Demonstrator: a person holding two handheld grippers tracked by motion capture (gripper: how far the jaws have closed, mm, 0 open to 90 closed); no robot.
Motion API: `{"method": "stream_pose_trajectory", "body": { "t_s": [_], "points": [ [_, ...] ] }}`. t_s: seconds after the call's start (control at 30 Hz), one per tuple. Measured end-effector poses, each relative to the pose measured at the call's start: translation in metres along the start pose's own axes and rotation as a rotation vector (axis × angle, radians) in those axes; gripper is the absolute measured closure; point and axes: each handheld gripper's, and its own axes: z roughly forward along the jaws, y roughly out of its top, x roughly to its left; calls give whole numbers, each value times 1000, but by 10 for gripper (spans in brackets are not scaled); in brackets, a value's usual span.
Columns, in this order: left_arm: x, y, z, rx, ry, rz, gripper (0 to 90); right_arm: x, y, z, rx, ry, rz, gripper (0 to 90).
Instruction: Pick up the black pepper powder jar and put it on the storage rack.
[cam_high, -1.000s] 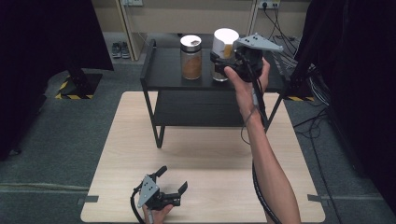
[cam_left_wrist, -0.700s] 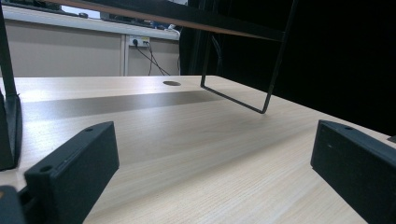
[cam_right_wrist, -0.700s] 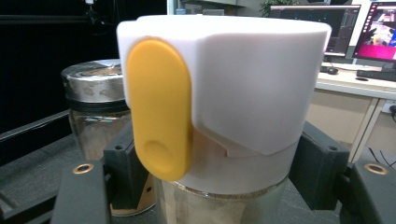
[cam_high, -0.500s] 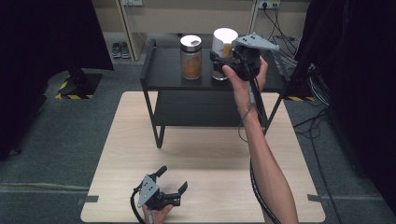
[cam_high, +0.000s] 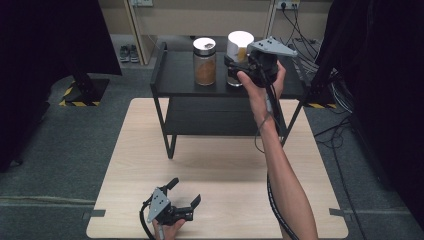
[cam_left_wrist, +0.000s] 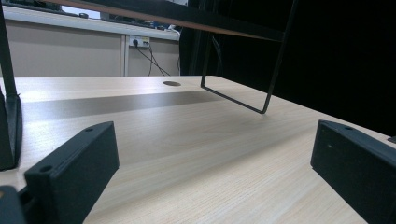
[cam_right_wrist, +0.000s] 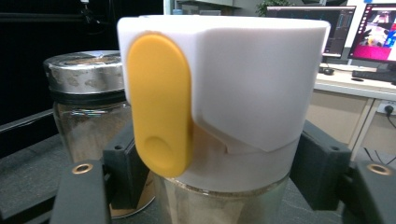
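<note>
A: Right gripper (cam_high: 234, 67) up at the top shelf of the black rack (cam_high: 180, 75). Claw just been opening; white-lidded jar (cam_right_wrist: 243, 79) between the jaws, pads flanking the glass under the lid, no longer clamped by the look of it.

B: Jar's position?

A: Upright on the shelf, just beside the metal-lidded jar (cam_high: 204, 62), yellow tab facing the right gripper view's camera.

B: Meaning for the job?

A: Likely a release: jar set down on the rack, placing step about done. Next probably a straight pull-back, minding the neighbouring jar.

B: Left gripper (cam_high: 185, 191)?

A: Low on the wooden table (cam_high: 225, 170) near the front edge, jaws apart, nothing between. Idle.
</note>
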Motion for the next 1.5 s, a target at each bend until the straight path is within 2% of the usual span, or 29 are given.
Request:
{"method": "stream_pose_trajectory", "body": {
  "t_s": [0.17,0.33,0.87,1.2,1.5],
  "points": [
    [0,0,0,2,1,2,3,0,-3,-5,-18,1,20,94],
    [0,0,0,2,1,2,3,-1,-9,-12,-46,16,22,3],
    [-1,1,0,3,1,3,3,2,-34,-45,-110,93,0,3],
    [-1,1,0,4,2,4,3,0,-59,-67,-131,146,-4,3],
    [-1,1,0,6,2,5,3,2,-91,-83,-125,187,-17,3]
  ]
}}
